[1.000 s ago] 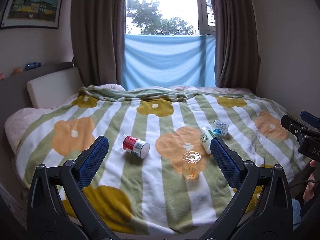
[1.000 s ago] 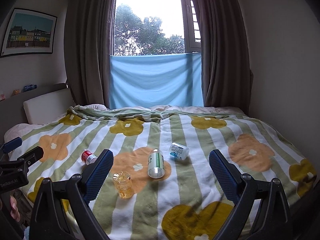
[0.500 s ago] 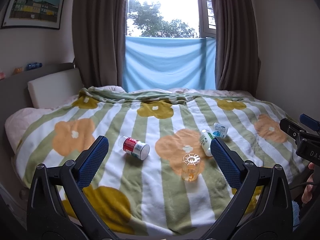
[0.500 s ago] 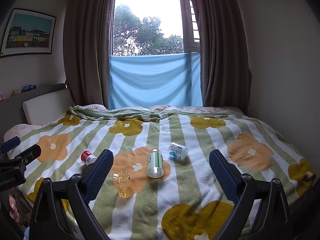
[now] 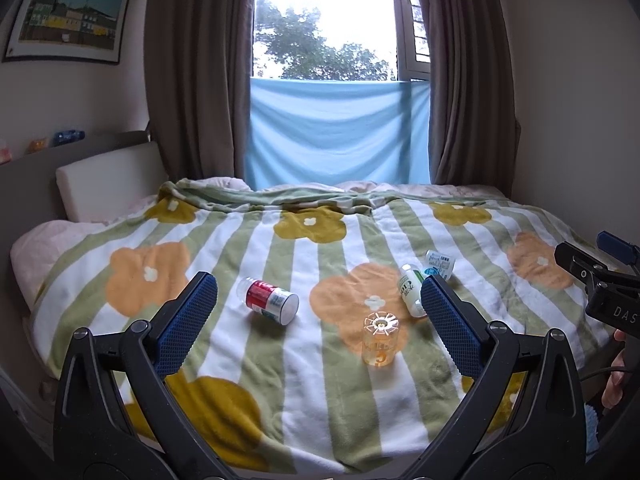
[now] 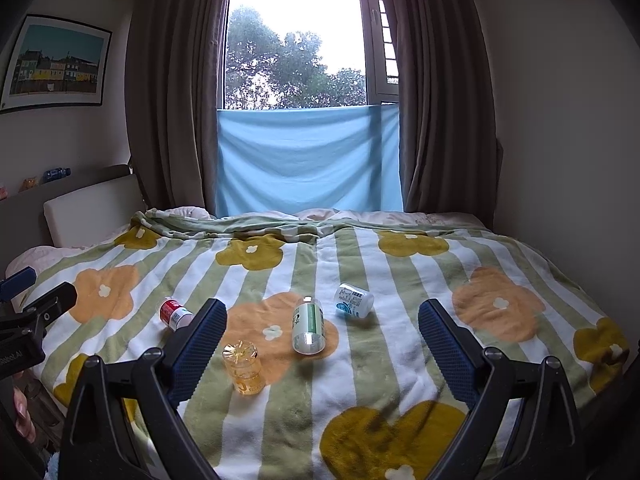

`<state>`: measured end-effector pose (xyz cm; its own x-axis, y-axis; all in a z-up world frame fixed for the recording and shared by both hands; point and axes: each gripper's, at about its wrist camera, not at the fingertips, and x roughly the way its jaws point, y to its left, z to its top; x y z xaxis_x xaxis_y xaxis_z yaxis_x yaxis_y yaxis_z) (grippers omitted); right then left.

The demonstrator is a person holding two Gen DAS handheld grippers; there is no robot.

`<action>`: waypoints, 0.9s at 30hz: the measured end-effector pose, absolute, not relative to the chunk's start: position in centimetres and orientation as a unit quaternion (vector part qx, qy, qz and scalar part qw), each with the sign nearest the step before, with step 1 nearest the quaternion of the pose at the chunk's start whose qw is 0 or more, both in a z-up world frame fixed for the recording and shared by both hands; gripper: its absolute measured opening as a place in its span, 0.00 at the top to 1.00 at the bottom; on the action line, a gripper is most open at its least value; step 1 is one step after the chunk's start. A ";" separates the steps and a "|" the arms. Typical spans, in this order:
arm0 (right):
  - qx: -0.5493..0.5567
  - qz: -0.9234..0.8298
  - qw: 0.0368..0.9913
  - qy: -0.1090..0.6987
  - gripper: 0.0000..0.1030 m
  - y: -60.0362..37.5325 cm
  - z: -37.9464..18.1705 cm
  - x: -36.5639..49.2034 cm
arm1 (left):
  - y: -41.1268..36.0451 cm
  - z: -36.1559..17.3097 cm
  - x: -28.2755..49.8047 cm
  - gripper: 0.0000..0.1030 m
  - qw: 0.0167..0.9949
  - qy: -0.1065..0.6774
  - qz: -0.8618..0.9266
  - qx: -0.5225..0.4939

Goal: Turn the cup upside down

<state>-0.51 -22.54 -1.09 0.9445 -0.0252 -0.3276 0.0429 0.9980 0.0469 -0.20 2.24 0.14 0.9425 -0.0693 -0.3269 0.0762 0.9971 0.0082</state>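
the left gripper (image 5: 316, 312) hangs over the near edge of the bed, jaws spread wide and holding nothing; the right gripper (image 6: 322, 338) likewise. between them and ahead, the clear amber cup (image 5: 380, 339) stands base-up on the flowered blanket (image 5: 240, 256), with three small bottles lying near it.
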 end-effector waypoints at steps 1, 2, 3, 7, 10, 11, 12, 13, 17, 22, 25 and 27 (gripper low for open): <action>0.028 -0.018 0.986 0.166 0.07 -22.5 -1.1 -0.5 | 2.2 0.2 -0.3 0.01 0.985 0.165 -0.038 0.011; 0.028 -0.018 0.986 0.166 0.07 -22.5 -1.1 -0.5 | 2.2 0.2 -0.3 0.01 0.986 0.165 -0.038 0.011; 0.028 -0.018 0.986 0.166 0.07 -22.6 -1.1 -0.5 | 2.2 0.2 -0.3 0.01 0.986 0.165 -0.037 0.011; 0.029 -0.019 0.986 0.165 0.07 -22.7 -1.1 -0.6 | 2.1 0.3 -0.3 0.01 0.986 0.165 -0.037 0.012; 0.028 -0.018 0.986 0.165 0.07 -22.7 -1.1 -0.6 | 2.1 0.3 -0.3 0.01 0.986 0.165 -0.037 0.011; 0.028 -0.018 0.986 0.165 0.07 -22.7 -1.1 -0.6 | 2.1 0.3 -0.3 0.01 0.986 0.165 -0.037 0.011; 0.028 -0.018 0.986 0.165 0.07 -22.7 -1.1 -0.6 | 2.1 0.3 -0.3 0.01 0.985 0.165 -0.038 0.011; 0.029 -0.017 0.986 0.165 0.07 -22.7 -1.1 -0.6 | 2.1 0.3 -0.3 0.01 0.986 0.165 -0.037 0.012; 0.029 -0.018 0.986 0.165 0.07 -22.7 -1.1 -0.6 | 2.1 0.3 -0.3 0.01 0.985 0.165 -0.038 0.012; 0.028 -0.018 0.986 0.165 0.07 -22.6 -1.1 -0.6 | 1.9 0.5 -0.3 0.00 0.986 0.162 -0.033 0.015; 0.029 -0.018 0.986 0.165 0.07 -22.7 -1.1 -0.6 | 1.8 0.8 -0.3 0.00 0.986 0.162 -0.024 0.016; 0.030 -0.017 0.986 0.166 0.07 -22.7 -1.1 -0.6 | 2.2 0.8 -0.3 0.00 0.987 0.160 -0.032 0.006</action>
<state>-0.63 -22.72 -1.10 0.9445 -0.0229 -0.3276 0.0430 0.9976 0.0543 -0.31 2.15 0.80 0.9469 -0.0613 -0.3156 0.0648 0.9979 0.0007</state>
